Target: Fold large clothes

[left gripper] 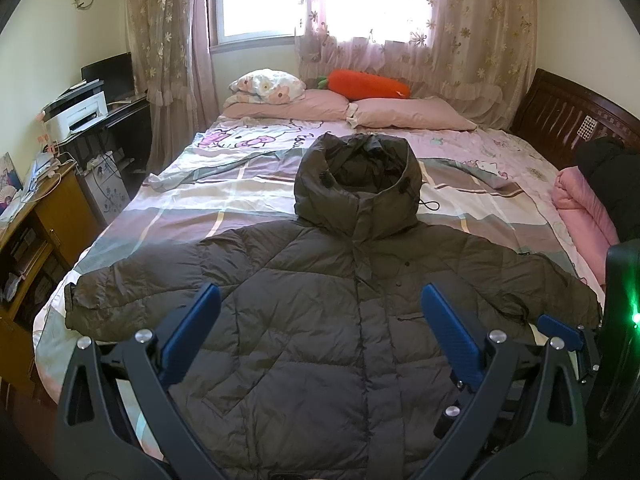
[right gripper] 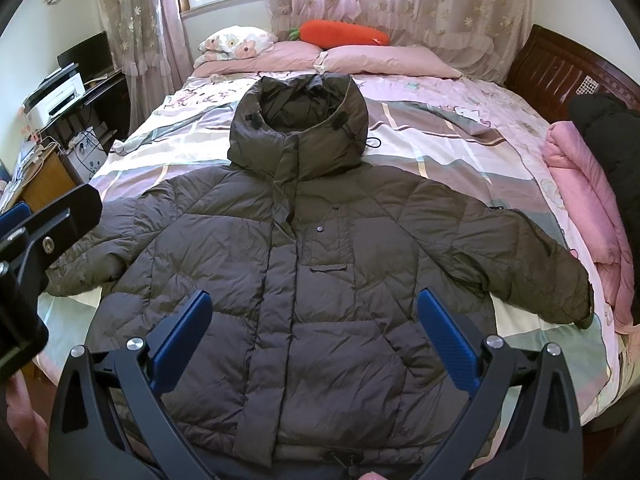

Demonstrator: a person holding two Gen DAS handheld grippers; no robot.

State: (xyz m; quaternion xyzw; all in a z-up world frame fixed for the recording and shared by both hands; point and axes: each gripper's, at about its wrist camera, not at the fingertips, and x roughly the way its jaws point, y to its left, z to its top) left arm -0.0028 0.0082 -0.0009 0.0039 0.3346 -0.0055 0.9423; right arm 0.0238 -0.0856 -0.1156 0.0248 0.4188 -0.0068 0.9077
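Around the bed (left gripper: 168,208) stand a printer (left gripper: 76,114) on the desk at the left, pink pillows (left gripper: 288,106) and a carrot plush (left gripper: 368,85) by the curtained window, and a folded pink quilt (right gripper: 588,184) at the right edge; nothing lies on the jacket. The dark hooded puffer jacket (right gripper: 320,264) lies flat, front up, hood toward the pillows, hem toward the cameras, sleeves spread sideways. The left gripper (left gripper: 320,300) and right gripper (right gripper: 314,308) hover above its hem, jaws wide apart, holding nothing.

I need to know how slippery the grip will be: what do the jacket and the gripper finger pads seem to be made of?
Hooded puffer jacket: seemingly thin synthetic shell, slight sheen, quilted and puffed, so probably slick. Finger pads: blue, matte, finely textured, possibly rubber or plastic.
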